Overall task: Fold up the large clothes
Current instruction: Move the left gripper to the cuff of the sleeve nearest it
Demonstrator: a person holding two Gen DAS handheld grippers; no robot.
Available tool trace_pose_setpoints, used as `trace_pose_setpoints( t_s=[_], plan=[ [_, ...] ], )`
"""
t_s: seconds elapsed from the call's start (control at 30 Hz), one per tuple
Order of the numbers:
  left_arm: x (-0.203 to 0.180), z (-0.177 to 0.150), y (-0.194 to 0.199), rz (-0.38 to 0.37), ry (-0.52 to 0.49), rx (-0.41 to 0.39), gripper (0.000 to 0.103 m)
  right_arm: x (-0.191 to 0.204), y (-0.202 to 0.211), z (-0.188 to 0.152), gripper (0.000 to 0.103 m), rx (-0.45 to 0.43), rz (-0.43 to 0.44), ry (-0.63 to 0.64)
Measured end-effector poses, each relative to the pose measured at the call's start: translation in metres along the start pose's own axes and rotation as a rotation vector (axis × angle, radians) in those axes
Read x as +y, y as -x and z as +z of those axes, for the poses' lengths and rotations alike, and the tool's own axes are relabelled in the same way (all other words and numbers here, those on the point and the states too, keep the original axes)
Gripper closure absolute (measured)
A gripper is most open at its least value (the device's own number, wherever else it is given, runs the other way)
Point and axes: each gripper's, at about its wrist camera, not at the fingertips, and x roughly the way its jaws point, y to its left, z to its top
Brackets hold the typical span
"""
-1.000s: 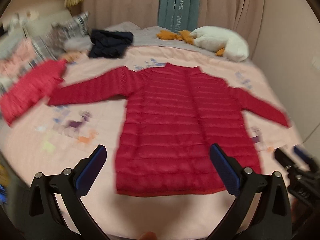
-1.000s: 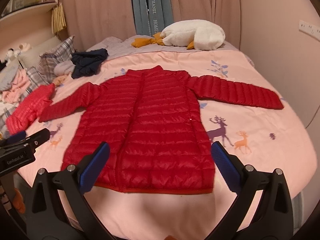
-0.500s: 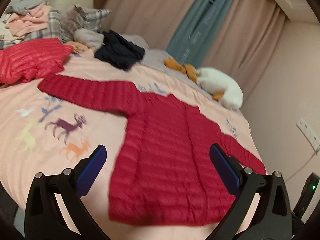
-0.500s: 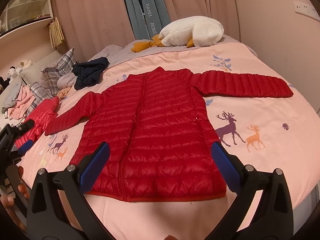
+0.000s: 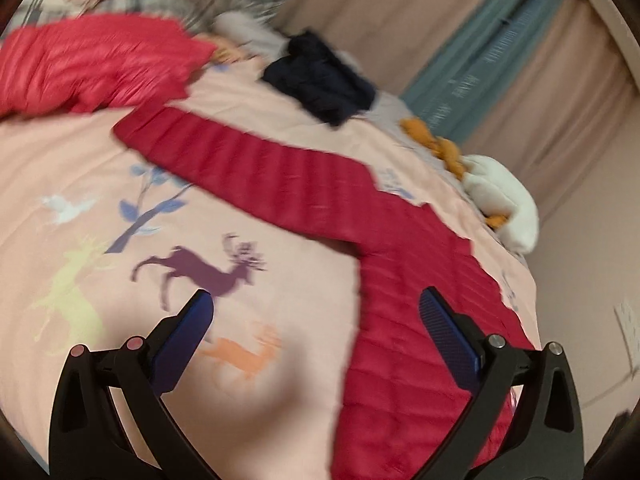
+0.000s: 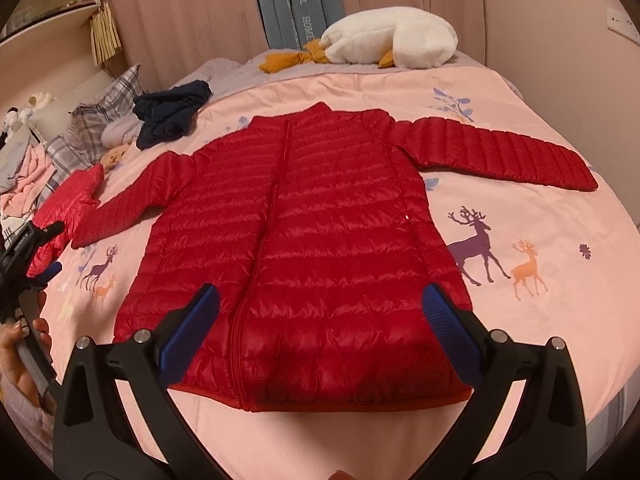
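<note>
One red jacket [image 6: 304, 240] lies flat on the pink deer-print bedspread [image 6: 520, 320].

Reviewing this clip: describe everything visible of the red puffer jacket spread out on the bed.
The red puffer jacket looks like shiny quilted fabric with horizontal stitched channels, a low stand collar and a front zip closed along its length. It lies flat, front up, on the pink deer-print bedspread, hem toward the cameras, both sleeves spread outward. Its left-hand sleeve end reaches a second, crumpled red garment; whether they touch is unclear. Neither open gripper touches it.
</note>
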Motion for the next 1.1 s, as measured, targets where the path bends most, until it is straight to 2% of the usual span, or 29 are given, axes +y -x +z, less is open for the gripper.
trace_pose_setpoints(
  t_s=[0.13,0.2,0.3,0.43,0.7,0.87,1.1],
  plan=[
    [0.045,0.017,-0.022,0.001,0.149,0.033,0.001,0.013,-0.013,0.003,0.002,0.024,0.002,0.031],
    [0.059,0.023,-0.028,0.037,0.180,0.036,0.001,0.021,-0.019,0.005,0.002,0.035,0.006,0.046],
    [0.071,0.034,-0.038,0.087,0.191,0.037,0.001,0.030,-0.029,0.008,0.002,0.051,0.017,0.056],
    [0.084,0.046,-0.055,0.075,0.217,0.080,0.001,0.042,-0.044,0.010,0.002,0.076,0.030,0.075],
    [0.107,0.068,-0.087,0.121,0.256,0.099,0.001,0.053,-0.072,0.013,0.002,0.118,0.028,0.091],
    [0.122,0.078,-0.095,0.088,0.321,0.071,0.001,0.052,-0.082,0.013,0.002,0.133,0.017,0.083],
    [0.139,0.098,-0.109,0.001,0.439,0.035,0.001,0.044,-0.099,0.014,0.002,0.162,-0.001,0.066]
  ],
)
